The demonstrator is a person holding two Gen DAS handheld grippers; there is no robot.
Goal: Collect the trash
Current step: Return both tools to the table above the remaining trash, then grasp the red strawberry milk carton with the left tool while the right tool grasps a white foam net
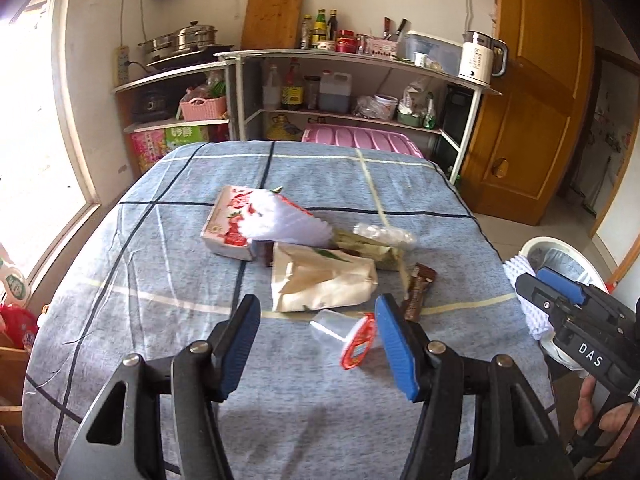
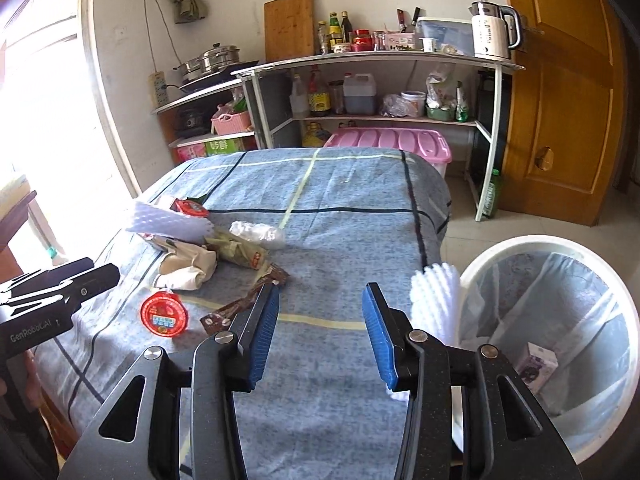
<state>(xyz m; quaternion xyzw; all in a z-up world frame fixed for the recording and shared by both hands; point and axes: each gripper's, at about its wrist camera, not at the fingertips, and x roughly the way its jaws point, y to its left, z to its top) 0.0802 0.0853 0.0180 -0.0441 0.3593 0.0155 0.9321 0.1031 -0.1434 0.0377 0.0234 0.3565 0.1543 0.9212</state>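
A trash pile lies mid-table on the blue checked cloth (image 1: 160,264): a pink tissue box (image 1: 230,226), a white foam net (image 1: 280,220), a paper bag (image 1: 320,280), crumpled clear plastic (image 1: 384,234) and a brown wrapper (image 1: 418,292). A clear cup with a red lid (image 1: 358,340) lies on its side just inside the right fingertip of my left gripper (image 1: 318,344), which is open and not pressing on it. My right gripper (image 2: 320,332) is open and empty over the table's right edge. A second foam net (image 2: 434,300) is outside its right finger, at the rim of the white lined bin (image 2: 500,248).
The bin stands on the floor right of the table and holds a small carton (image 2: 538,364). Behind the table are kitchen shelves (image 2: 380,60) and a pink storage box (image 2: 392,142). A wooden door (image 2: 560,100) is at the right, a bright window (image 1: 24,120) at the left.
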